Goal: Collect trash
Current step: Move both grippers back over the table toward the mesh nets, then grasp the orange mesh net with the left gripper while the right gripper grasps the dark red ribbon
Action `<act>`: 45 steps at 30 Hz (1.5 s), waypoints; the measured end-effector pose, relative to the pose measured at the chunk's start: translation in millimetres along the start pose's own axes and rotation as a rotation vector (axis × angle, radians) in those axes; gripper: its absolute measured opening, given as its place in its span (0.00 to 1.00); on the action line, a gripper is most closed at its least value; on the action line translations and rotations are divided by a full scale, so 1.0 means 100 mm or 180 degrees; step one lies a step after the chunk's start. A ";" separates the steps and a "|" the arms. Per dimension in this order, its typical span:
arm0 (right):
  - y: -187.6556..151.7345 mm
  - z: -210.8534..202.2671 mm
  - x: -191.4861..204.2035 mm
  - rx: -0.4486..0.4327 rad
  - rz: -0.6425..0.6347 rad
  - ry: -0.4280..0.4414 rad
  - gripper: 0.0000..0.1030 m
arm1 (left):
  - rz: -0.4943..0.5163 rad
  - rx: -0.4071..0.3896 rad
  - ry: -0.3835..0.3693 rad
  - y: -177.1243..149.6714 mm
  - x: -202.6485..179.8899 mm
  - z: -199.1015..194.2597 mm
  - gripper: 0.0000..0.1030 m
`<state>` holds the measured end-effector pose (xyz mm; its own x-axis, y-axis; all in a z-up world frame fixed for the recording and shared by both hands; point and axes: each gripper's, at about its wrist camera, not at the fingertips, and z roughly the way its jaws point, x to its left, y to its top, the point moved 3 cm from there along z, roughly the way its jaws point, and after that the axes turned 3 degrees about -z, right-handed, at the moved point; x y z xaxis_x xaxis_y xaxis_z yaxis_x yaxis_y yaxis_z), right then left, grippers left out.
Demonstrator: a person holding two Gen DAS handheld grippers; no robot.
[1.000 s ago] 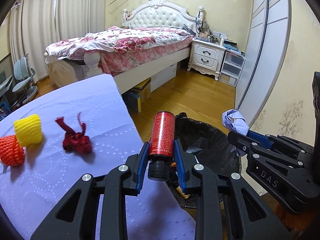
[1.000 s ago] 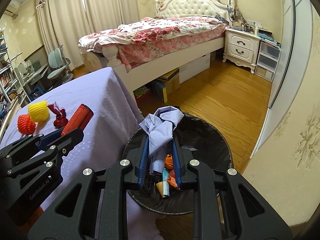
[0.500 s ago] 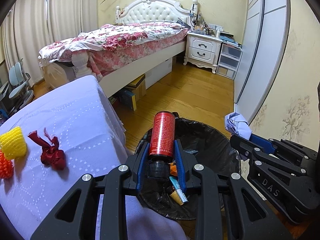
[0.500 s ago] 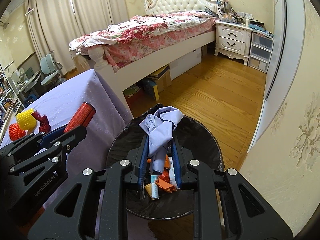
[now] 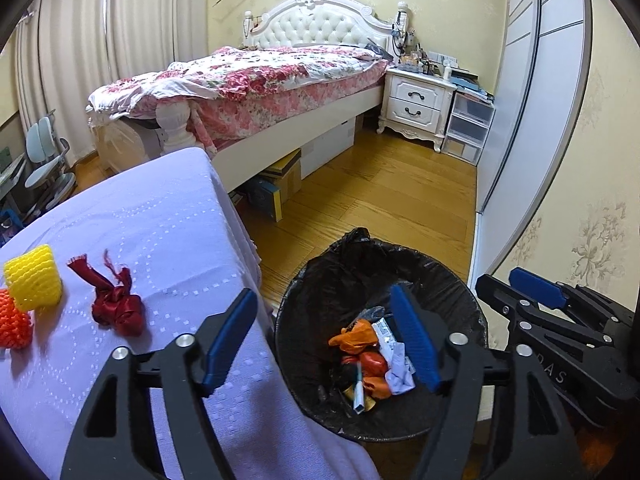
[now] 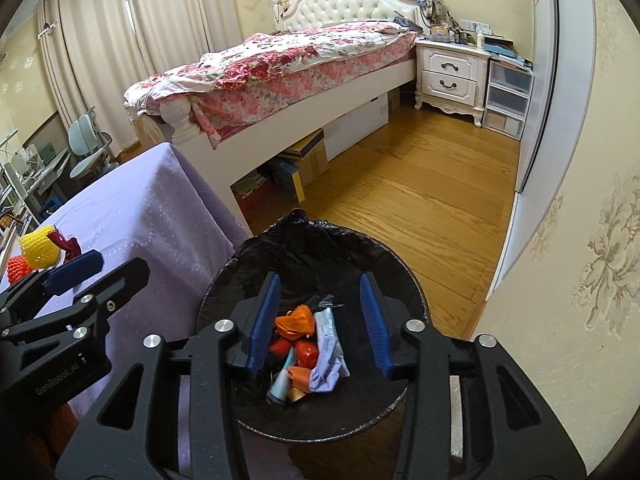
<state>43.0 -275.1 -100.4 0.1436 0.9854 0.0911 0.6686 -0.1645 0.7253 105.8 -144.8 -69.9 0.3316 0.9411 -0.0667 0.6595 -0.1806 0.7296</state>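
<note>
A black-lined trash bin [image 5: 460, 280] [image 6: 404, 276] stands on the floor beside the table, holding orange, red and pale blue scraps [image 5: 362, 338] [image 6: 298, 322]. My left gripper [image 5: 324, 320] is open and empty, over the table edge and the bin's left rim. My right gripper [image 6: 318, 302] is open and empty above the bin. On the purple tablecloth [image 5: 160, 224] lie a red ribbon wad [image 5: 118, 306], a yellow foam net [image 5: 34, 278] and an orange foam net [image 5: 12, 322].
A bed with a floral quilt [image 5: 260, 76] stands beyond the table, with boxes under it. A white nightstand [image 5: 418, 100] and plastic drawers [image 5: 468, 124] stand at the far wall. A wardrobe door [image 5: 532, 100] is on the right. Wooden floor [image 5: 380, 196] lies between.
Both grippers opened. The red can left my left gripper and the pale blue cloth left my right gripper; the cloth now lies in the bin.
</note>
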 end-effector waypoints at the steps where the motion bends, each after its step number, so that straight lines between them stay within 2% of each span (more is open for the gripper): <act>1: 0.00 0.00 0.00 -0.0005 0.0002 -0.0004 0.46 | 0.0008 -0.0013 0.0014 -0.01 0.01 -0.02 0.70; 4: 0.00 -0.02 0.02 -0.0012 -0.0010 -0.0010 0.49 | 0.0029 -0.0039 0.0091 -0.02 0.05 -0.06 0.73; 6: 0.01 -0.04 0.06 -0.0024 -0.0022 -0.0006 0.55 | 0.0009 -0.0053 0.0141 -0.02 0.10 -0.10 0.74; 15: 0.00 -0.06 0.39 0.0008 -0.0148 0.0186 0.58 | -0.0166 -0.0120 0.0425 -0.13 0.58 -0.33 0.75; 20: -0.01 -0.05 0.71 0.0049 -0.0281 0.0362 0.59 | -0.0323 -0.0104 0.0665 -0.24 0.96 -0.44 0.75; 24: -0.02 -0.06 1.02 0.0050 -0.0454 0.0488 0.65 | -0.0492 -0.0092 0.0846 -0.34 1.27 -0.53 0.75; 32: -0.03 -0.04 1.66 0.0124 -0.0746 0.0791 0.65 | -0.0774 -0.0085 0.1247 -0.55 1.86 -0.75 0.76; 36: -0.04 0.01 1.98 0.0175 -0.0940 0.0847 0.66 | -0.0948 -0.0072 0.1384 -0.60 2.14 -0.81 0.76; 45: 0.02 0.27 2.51 0.0309 -0.1176 0.0827 0.66 | -0.1144 -0.0028 0.1445 -0.62 2.47 -0.82 0.76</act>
<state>99.8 -29.7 -94.8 -0.2967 0.9549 0.0154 0.7075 0.2089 0.6751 91.6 122.4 -76.3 -0.2362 0.9716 -0.0143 0.6709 0.1737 0.7209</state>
